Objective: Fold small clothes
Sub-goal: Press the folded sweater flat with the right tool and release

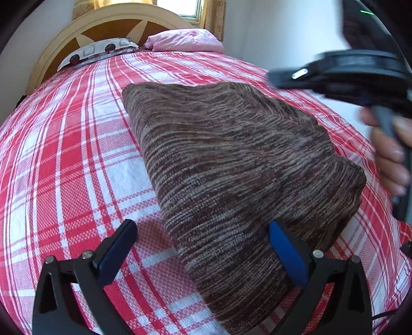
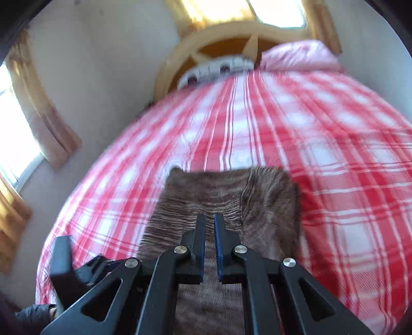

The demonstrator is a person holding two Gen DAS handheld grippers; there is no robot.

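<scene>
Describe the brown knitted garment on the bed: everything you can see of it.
The brown knitted garment is a soft, ribbed knit streaked in dark brown and beige. It lies folded into a thick, roughly rectangular stack on the red-and-white plaid bedspread. The open left gripper straddles its near edge without pinching it; the shut right gripper holds none of it.

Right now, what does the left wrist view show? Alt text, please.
A folded brown striped knit garment lies on a red-and-white plaid bedspread, with the left gripper open wide over its near edge. Pillows rest by the headboard.

Closed right tongs [image 2: 209, 219] above brown knit [image 2: 257, 195]
</scene>
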